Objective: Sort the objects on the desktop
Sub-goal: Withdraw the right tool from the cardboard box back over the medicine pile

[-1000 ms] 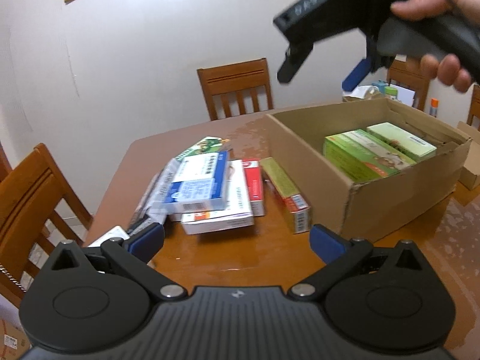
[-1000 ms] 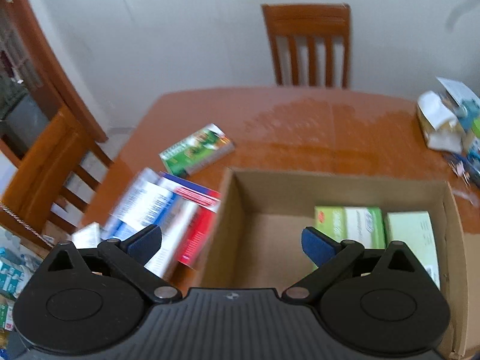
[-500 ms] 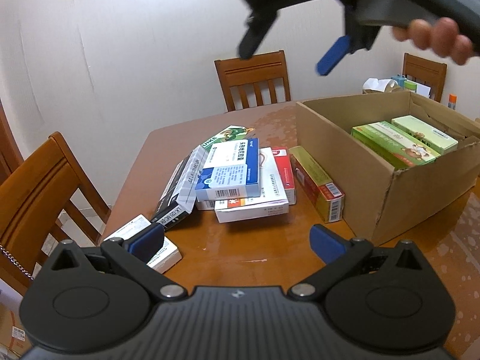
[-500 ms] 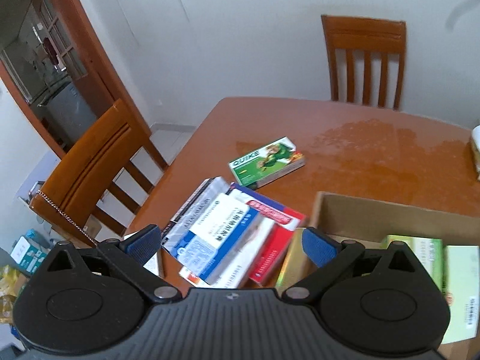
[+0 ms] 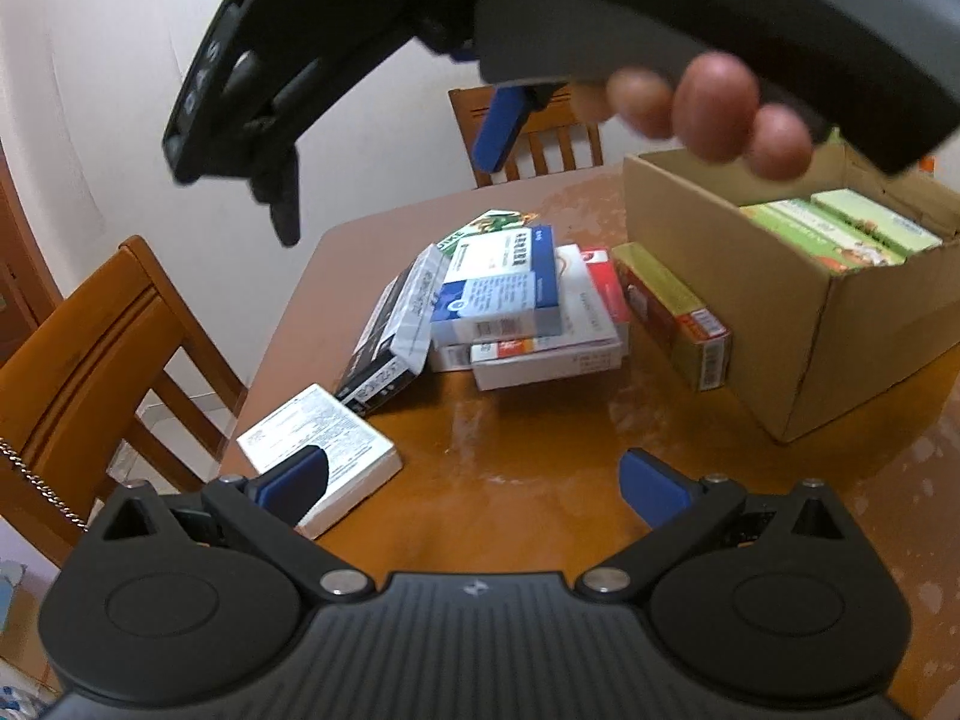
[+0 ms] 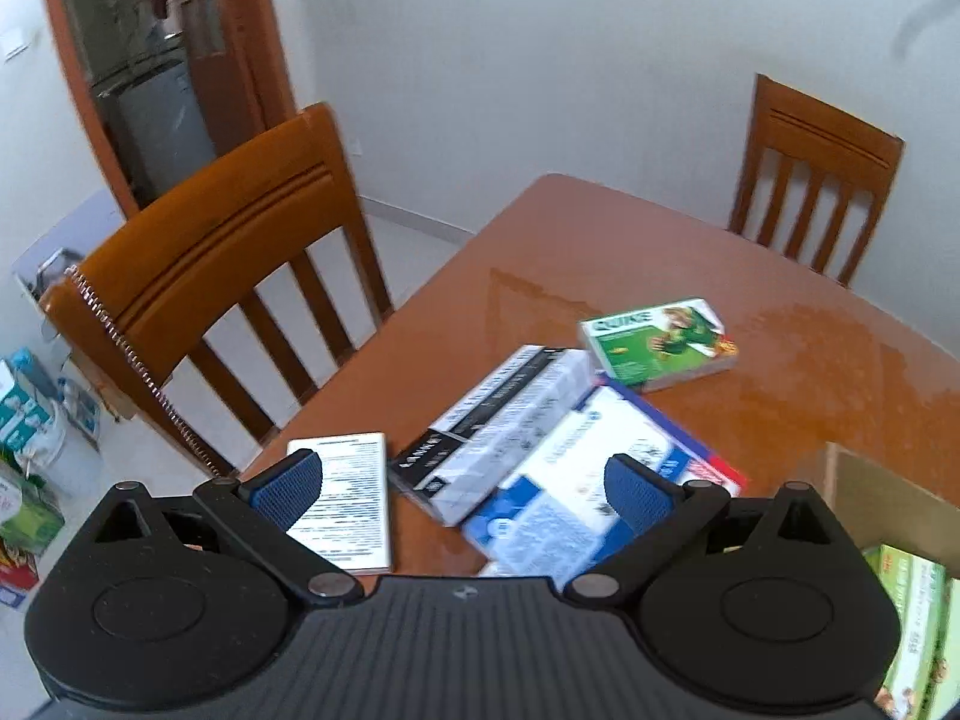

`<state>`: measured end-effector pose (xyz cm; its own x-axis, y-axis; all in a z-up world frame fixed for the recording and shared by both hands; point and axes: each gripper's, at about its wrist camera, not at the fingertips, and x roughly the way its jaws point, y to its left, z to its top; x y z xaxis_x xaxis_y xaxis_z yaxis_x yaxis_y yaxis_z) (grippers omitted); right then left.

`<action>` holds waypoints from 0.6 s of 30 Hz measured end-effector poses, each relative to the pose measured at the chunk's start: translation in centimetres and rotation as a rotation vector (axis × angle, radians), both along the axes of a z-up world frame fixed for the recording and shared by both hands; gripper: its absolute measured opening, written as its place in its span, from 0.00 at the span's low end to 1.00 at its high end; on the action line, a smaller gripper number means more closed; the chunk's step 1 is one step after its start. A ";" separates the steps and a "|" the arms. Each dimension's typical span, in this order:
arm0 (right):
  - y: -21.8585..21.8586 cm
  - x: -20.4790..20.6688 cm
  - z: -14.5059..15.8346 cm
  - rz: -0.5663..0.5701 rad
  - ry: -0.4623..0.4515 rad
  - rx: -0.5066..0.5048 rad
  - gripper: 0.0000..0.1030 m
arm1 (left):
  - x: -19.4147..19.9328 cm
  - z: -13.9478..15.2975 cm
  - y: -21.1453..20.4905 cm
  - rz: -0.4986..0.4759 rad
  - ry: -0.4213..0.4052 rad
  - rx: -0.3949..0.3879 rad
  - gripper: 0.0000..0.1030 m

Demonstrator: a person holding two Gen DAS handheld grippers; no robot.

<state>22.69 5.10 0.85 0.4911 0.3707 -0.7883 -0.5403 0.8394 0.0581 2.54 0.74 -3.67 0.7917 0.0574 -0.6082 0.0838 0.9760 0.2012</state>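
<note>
A pile of medicine boxes lies on the brown table [image 5: 540,468]: a blue-and-white box [image 5: 501,288] on top, a grey-black box [image 5: 396,324] leaning at its left, a white box [image 5: 321,450] nearest me, a green box [image 6: 660,342] at the far side. A cardboard box [image 5: 798,336] at the right holds green packs [image 5: 840,234]. My left gripper [image 5: 471,480] is open and empty above the table's near edge. My right gripper [image 6: 462,480] hovers open and empty above the pile; in the left wrist view it fills the top, held by a hand [image 5: 708,108].
A yellow-red carton [image 5: 678,312] stands against the cardboard box's side. Wooden chairs stand at the left [image 6: 222,276] and at the far end [image 6: 816,174]. Packages lie on the floor at the left [image 6: 24,456]. A doorway [image 6: 150,60] opens behind the left chair.
My right gripper has swung left from above the cardboard box to above the pile. My left gripper has drawn back a little, so the white box has come into view.
</note>
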 end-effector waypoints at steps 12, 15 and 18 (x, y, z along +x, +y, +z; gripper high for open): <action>-1.4 1.3 -1.9 -0.066 0.020 0.031 1.00 | 1.3 0.1 -0.9 -0.001 -0.005 0.030 1.00; -1.4 0.9 -2.2 -0.054 0.026 0.042 1.00 | 1.4 -0.3 -1.5 -0.019 0.005 0.033 1.00; -1.4 0.5 -2.5 -0.043 0.028 0.041 1.00 | 1.4 -0.7 -1.8 -0.031 0.013 0.026 1.00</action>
